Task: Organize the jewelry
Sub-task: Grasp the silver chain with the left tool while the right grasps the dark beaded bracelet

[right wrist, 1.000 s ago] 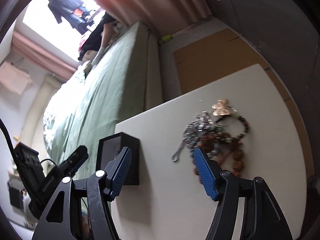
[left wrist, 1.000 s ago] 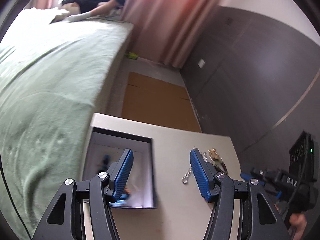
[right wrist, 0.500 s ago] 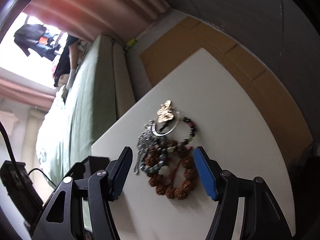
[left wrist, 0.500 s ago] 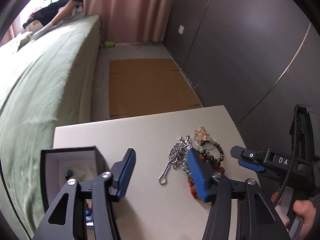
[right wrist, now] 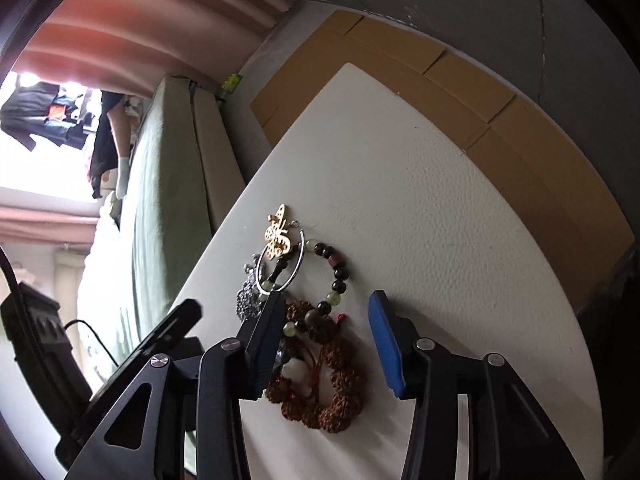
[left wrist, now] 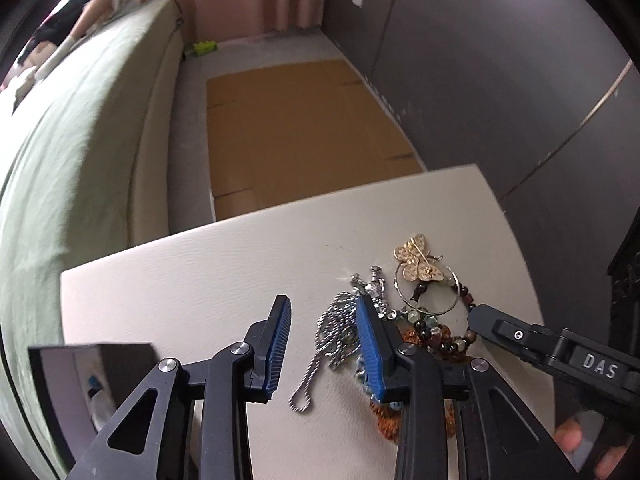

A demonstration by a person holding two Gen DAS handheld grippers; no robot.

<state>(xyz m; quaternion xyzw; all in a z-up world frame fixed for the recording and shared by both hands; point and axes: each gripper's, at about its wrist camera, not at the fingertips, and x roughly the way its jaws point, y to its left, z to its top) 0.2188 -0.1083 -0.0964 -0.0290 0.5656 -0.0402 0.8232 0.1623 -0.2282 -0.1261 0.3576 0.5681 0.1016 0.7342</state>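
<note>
Closing in from both sides, the left gripper (left wrist: 322, 334) and right gripper (right wrist: 324, 328) hang over a tangled heap of jewelry (right wrist: 316, 332) on the white worktop (right wrist: 440, 208), jaws half open and narrowing, gripping nothing yet. A silver chain (left wrist: 320, 360) lies between the left jaws and a brown bead bracelet (right wrist: 332, 384) between the right, likely to tease them apart. An open black box (left wrist: 80, 384), at eight o'clock in the left view, awaits pieces.

Daylight blows out the window (right wrist: 36, 152) at my upper left. My views bend and darken at their rims; the bed (left wrist: 68, 152) blurs.
</note>
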